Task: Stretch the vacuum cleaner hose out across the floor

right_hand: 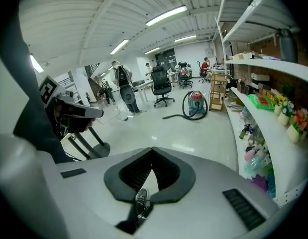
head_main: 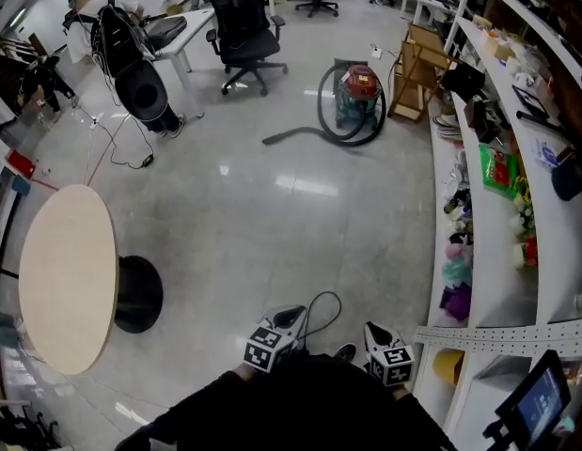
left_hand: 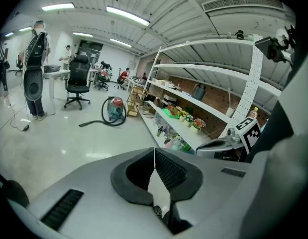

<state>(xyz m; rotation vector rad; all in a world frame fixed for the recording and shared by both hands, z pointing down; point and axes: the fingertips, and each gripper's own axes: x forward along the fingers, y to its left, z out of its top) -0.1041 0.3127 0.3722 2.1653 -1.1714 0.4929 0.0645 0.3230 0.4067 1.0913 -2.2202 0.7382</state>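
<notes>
The vacuum cleaner, red on top with a teal body, stands far off on the grey floor near the shelves. Its black hose curls in a loop round it, and the nozzle end lies out to the left. Both gripper views show the vacuum cleaner small and distant. My left gripper and right gripper are side by side close to my body, far from the hose. The left gripper has its jaws shut on nothing. The right gripper is likewise shut and empty.
A round pale table on a black base stands at the left. White shelves crowded with small items run along the right. A black office chair, a standing person, a wooden stand and floor cables lie beyond.
</notes>
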